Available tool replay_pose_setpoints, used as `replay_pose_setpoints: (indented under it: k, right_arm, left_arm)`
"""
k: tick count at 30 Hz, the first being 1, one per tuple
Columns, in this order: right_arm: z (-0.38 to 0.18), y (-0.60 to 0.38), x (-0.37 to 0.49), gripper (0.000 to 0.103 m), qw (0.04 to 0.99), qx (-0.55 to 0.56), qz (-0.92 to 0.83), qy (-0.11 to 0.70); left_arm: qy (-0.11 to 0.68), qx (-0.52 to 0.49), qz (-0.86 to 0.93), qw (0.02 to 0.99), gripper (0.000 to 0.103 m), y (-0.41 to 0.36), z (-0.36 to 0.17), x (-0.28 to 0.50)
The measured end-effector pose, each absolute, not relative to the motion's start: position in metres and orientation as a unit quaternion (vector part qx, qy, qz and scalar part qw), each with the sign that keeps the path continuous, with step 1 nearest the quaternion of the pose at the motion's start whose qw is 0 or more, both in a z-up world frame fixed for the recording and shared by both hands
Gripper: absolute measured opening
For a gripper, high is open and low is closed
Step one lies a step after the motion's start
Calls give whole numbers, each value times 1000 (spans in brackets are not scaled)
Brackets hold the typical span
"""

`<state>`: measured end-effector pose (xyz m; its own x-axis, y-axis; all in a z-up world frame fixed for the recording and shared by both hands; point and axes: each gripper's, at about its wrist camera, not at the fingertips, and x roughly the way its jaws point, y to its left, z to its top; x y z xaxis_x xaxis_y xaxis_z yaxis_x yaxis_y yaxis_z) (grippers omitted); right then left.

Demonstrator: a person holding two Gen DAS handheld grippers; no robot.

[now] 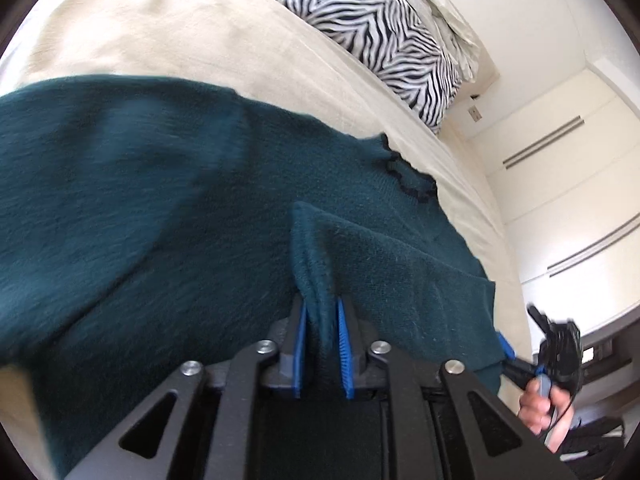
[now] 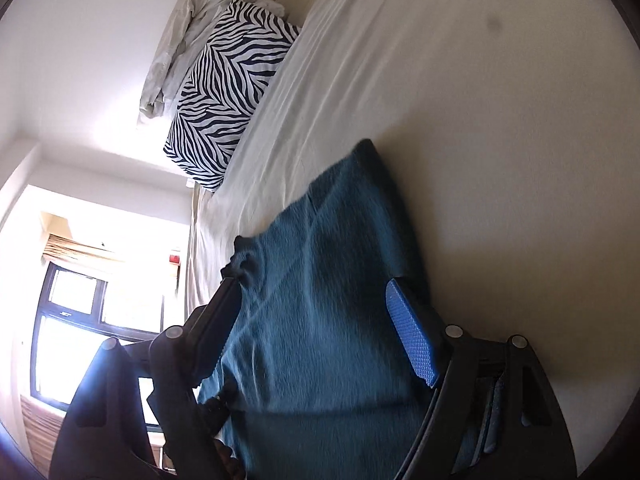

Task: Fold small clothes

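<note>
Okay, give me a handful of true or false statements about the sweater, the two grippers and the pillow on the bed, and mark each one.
1. The left gripper is shut on a fold of the teal sweater. True.
2. The right gripper has its fingers closed together. False: its jaws stand wide apart, with the sweater lying between them.
3. The zebra-print pillow lies on top of the sweater. False: it sits apart from it, farther up the bed.
4. The sweater lies on a cream bed sheet. True.
5. The sweater is bright red. False: it is dark teal.
</note>
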<state>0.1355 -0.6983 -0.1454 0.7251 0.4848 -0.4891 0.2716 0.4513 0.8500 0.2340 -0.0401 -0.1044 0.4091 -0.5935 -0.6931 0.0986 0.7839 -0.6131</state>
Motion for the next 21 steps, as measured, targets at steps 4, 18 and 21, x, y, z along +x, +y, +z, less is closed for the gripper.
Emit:
replay_pose_setpoints:
  k: [4,18,21]
  right_arm:
    - [-119,-682,94,76,775,534,99,324]
    - [-91,-531,68,76,764,506,193,352]
    - [-87,-511,63,76,765,498,200,356]
  left_arm:
    - [439,-303,-194,823,56,21,-73,195]
    - [269,-637,65,719,68,315,-126,69]
    - [251,-654,68,711,67,323,-132,83]
